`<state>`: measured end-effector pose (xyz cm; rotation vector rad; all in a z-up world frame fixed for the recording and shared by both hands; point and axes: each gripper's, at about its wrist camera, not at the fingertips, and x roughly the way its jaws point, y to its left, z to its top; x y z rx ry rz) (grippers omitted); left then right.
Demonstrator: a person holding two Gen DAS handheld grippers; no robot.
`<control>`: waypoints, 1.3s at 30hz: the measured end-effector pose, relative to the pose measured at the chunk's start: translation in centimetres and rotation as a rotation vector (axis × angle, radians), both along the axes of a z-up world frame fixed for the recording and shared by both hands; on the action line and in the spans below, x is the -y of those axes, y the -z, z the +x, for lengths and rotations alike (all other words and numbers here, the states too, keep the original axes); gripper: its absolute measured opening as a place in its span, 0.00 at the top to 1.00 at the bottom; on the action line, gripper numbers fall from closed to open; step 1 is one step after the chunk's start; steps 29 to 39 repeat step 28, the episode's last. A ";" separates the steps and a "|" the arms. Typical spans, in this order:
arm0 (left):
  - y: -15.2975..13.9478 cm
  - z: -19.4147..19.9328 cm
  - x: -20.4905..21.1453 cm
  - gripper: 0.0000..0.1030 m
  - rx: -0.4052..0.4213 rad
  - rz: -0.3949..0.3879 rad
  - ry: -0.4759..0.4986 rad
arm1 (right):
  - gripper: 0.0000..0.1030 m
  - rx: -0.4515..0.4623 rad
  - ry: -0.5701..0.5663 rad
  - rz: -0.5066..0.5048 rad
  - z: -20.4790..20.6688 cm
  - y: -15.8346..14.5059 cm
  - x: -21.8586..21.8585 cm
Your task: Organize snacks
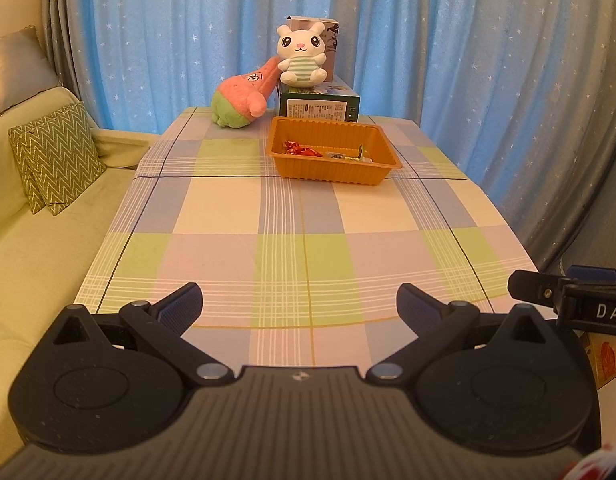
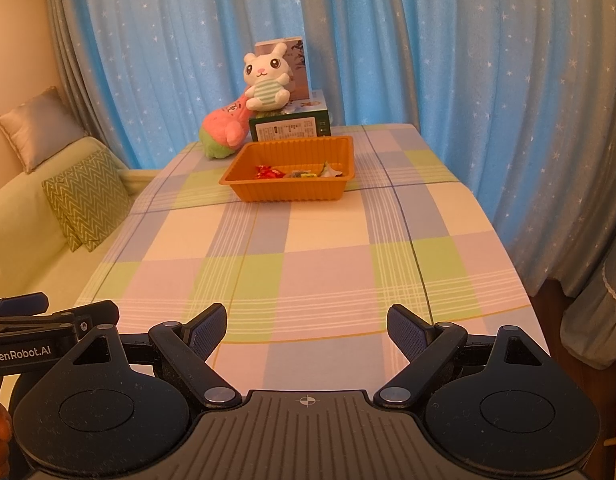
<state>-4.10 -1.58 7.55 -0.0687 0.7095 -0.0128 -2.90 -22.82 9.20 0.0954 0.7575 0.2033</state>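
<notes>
An orange plastic tray (image 1: pixel 303 170) stands at the far end of the table; it also shows in the right wrist view (image 2: pixel 267 192). Inside it lie wrapped snacks: red ones (image 1: pixel 297 149) (image 2: pixel 267 172) and a green-yellow one (image 1: pixel 348 156) (image 2: pixel 308 175). My left gripper (image 1: pixel 299 302) is open and empty over the near table edge, far from the tray. My right gripper (image 2: pixel 307 322) is open and empty too, beside the left one. Each gripper shows at the edge of the other's view.
The table wears a checked cloth (image 1: pixel 308 248). Behind the tray stand a green box (image 1: pixel 320 106), a white bunny plush (image 1: pixel 301 56) and a pink-green plush (image 1: pixel 239 100). A sofa with cushions (image 1: pixel 55 156) is at the left. Blue curtains (image 1: pixel 468 60) hang behind.
</notes>
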 end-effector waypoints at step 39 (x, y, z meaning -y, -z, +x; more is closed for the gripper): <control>0.5 0.4 0.0 0.00 -0.003 -0.012 0.006 | 0.16 -0.006 0.007 0.006 0.5 0.1 0.0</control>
